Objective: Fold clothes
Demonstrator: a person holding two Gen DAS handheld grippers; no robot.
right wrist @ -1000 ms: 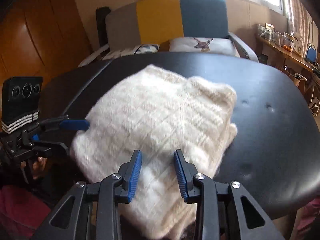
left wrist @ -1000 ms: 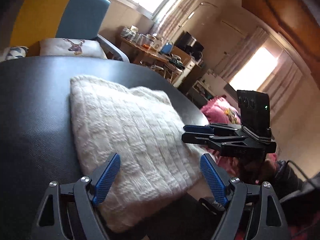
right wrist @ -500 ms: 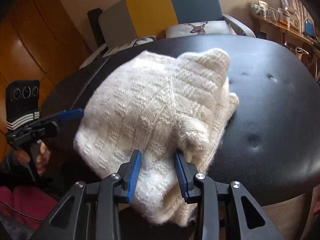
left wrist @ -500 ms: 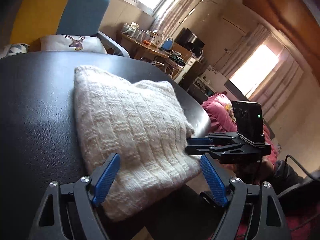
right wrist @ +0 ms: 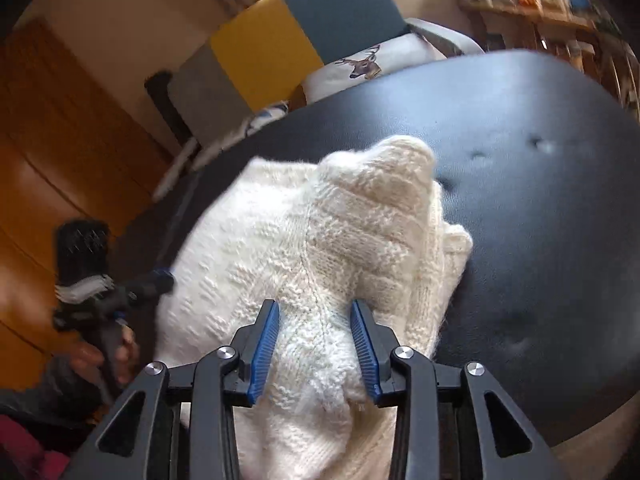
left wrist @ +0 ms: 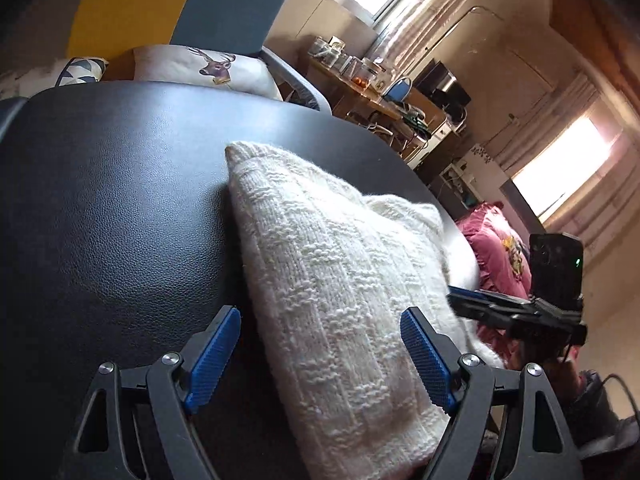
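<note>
I have the sweater (left wrist: 344,300) lying on the black table (left wrist: 112,208), already doubled into a thick bundle — layers stacked, one rounded corner sticking up toward the far side in my right view. It sits at the near edge of the table and, as far as I can see, its lower end hangs over that edge toward me.

My left gripper (left wrist: 320,356) is spread wide, its blue pads either side of the bundle's near end with clear gaps showing, so it is released and grips nothing. My right gripper (right wrist: 316,344) stands partly apart with a hump of knit between the pads; its jaws have just been opening, and I see the pads beside the wool without pinching it, so I read it as letting go.

My judgement: the main folds are done. The bundle is compact and no sleeve trails loose in either view, though the far underside is hidden from me. What is left looks small — perhaps a last squaring or a nudge further onto the table, since the overhanging end could pull it off the edge. The chair (right wrist: 304,32) with its deer cushion (left wrist: 208,68) behind the table holds no other clothes that I can make out.
</note>
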